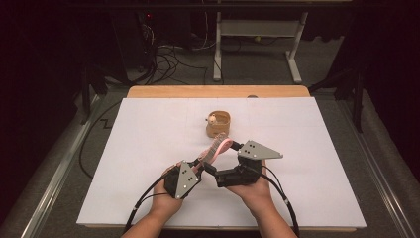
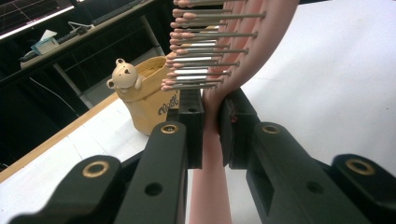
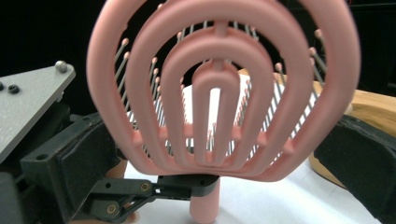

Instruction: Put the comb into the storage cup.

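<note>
A white table [image 1: 148, 163] holds a tan cup [image 1: 218, 124] with a little bear [image 2: 124, 75] on it. In front of the cup, up in the air, is a pink hairbrush [image 1: 216, 147]. The left gripper [image 1: 198, 166] pinches its handle tight. The right gripper [image 1: 232, 145] sits by the brush head, but its grip cannot be told.

Pink hairbrush [image 3: 219, 93]: matt, smooth plastic, thin metal-looking pins with pink tips. Tan cup [image 2: 147, 100]: smooth, bear figure on rim. Left gripper [image 2: 212, 126]: matt black plastic, brass-coloured inserts. Table [image 1: 148, 148]: matt white sheet, wooden edge.
</note>
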Demonstrator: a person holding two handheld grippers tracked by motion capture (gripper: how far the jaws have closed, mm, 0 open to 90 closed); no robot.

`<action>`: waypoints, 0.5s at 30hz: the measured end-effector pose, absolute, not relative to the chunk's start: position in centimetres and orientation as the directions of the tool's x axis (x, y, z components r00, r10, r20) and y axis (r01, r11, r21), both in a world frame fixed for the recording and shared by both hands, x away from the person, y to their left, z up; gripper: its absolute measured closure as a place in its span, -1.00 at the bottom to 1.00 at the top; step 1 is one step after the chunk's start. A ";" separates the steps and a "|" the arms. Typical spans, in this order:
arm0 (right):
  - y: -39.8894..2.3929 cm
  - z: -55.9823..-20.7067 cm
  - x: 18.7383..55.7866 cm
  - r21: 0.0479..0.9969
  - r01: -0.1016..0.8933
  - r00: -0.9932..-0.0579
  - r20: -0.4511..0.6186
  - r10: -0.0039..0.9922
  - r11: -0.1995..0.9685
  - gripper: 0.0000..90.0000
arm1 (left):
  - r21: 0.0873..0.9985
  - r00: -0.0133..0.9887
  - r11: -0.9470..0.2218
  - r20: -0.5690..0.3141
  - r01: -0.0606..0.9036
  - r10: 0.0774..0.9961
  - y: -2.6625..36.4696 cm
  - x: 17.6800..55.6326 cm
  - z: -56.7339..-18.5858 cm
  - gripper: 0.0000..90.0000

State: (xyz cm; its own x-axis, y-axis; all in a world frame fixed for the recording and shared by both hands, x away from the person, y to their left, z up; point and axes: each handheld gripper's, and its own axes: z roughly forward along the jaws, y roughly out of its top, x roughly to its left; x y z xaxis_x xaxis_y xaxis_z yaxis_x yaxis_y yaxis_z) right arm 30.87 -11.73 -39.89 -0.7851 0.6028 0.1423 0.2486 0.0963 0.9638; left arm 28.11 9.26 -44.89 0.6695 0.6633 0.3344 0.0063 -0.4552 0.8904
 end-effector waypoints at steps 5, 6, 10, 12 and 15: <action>-11.7 -39.9 30.9 0.965 0.249 -0.783 0.153 0.603 0.079 -0.97 | 0.890 0.671 -0.456 0.335 0.005 0.662 9.1 28.0 -44.9 0.80; -11.7 -39.9 30.8 0.966 0.248 -0.784 0.155 0.601 0.074 -0.96 | 0.890 0.671 -0.456 0.336 0.004 0.661 9.1 28.0 -44.9 0.80; -11.7 -40.0 30.8 0.968 0.242 -0.781 0.156 0.605 0.063 -0.89 | 0.892 0.673 -0.451 0.333 0.002 0.661 9.0 27.9 -44.9 0.80; -11.8 -40.0 30.8 0.969 0.241 -0.778 0.158 0.608 0.056 -0.85 | 0.891 0.672 -0.453 0.334 0.003 0.661 9.0 27.9 -44.9 0.80; -12.0 -40.2 30.9 0.968 0.245 -0.777 0.169 0.607 0.044 -0.84 | 0.890 0.669 -0.456 0.335 0.005 0.663 9.0 27.9 -44.9 0.80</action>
State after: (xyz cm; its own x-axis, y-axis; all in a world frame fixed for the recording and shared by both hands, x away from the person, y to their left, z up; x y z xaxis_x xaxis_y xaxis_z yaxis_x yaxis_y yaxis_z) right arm 30.89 -11.97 -40.16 -0.7767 0.6068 0.1691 0.2455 0.0443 0.9684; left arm 27.93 9.01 -44.89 0.6694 0.6628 0.3354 0.0051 -0.4556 0.8902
